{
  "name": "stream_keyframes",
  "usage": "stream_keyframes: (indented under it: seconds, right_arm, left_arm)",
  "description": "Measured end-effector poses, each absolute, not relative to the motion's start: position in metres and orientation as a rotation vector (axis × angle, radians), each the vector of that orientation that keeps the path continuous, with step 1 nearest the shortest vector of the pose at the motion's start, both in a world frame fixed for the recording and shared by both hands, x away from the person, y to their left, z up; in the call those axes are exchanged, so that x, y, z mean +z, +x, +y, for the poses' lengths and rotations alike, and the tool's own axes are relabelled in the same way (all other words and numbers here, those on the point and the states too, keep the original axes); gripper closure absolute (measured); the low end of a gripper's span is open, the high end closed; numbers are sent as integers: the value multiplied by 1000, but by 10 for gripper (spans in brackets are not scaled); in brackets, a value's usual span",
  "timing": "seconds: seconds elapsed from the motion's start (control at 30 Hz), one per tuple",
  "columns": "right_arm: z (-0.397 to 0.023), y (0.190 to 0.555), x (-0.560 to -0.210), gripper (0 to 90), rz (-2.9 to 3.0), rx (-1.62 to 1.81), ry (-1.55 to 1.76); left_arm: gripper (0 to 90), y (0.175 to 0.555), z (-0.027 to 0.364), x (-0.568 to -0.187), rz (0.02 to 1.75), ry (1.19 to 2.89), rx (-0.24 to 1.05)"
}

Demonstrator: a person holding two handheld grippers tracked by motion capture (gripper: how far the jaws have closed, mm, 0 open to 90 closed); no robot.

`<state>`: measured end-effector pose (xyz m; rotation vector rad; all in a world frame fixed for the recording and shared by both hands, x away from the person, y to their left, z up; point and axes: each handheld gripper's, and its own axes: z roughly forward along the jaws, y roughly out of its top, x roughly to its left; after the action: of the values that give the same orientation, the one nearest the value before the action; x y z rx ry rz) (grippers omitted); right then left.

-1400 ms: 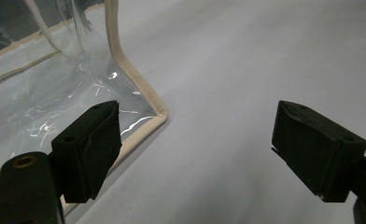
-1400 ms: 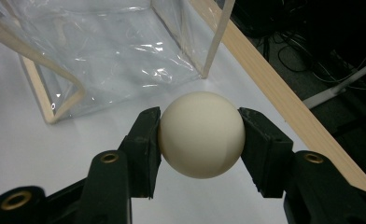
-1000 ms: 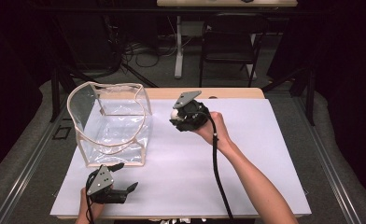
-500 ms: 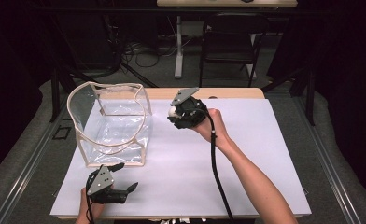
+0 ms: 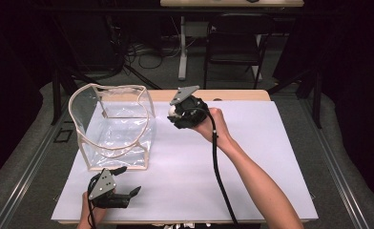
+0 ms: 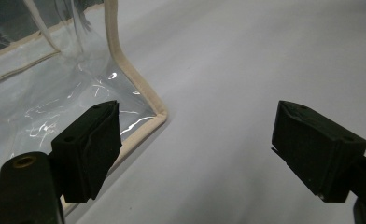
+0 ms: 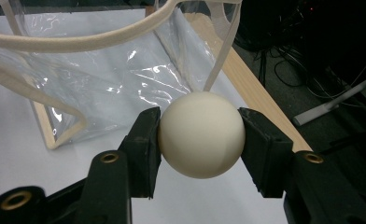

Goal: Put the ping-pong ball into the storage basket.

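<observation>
Item 1, desk (image 5: 271, 157): white-covered top with a bare wooden strip along the far edge. Item 2, clear bag (image 5: 113, 126): transparent box-shaped pouch with cream piping, mouth open upward, standing toward the left edge, nearer the far-left corner; its near bottom corner shows just beyond the left jaws in the left gripper view (image 6: 139, 100). Item 3, right gripper (image 5: 175, 113): held above the desk near the middle of the far edge, just right of the bag's rim, jaws clamped on the ball. Item 4, left gripper (image 5: 128, 193): resting by the near edge, near-left corner, jaws wide apart with nothing between them. Item 5, ball (image 7: 201, 134): smooth cream sphere pinched at its widest part between the right pads, off the desk, outside the bag. Risk, as judged: a smooth round thing held at two points could squirt out if the grip eases early; released short of the mouth it would strike the piping and roll toward the far edge; the limp wall, unsteadied, may fold under a knock. Change from the earlier picture: right gripper and ball stand slightly closer to the bag's rim; left gripper unmoved; bag unchanged.
</observation>
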<state>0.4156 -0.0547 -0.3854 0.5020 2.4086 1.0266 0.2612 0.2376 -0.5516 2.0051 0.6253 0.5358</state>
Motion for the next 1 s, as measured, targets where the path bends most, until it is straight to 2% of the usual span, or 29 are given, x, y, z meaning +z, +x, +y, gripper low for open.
stream_keyframes:
  seconds: [1.0]
  right_arm:
    - [-39, 421, -371, 507, 2396, 1027, 475]
  left_arm:
    - [162, 261, 238, -551, 623, 2009, 538]
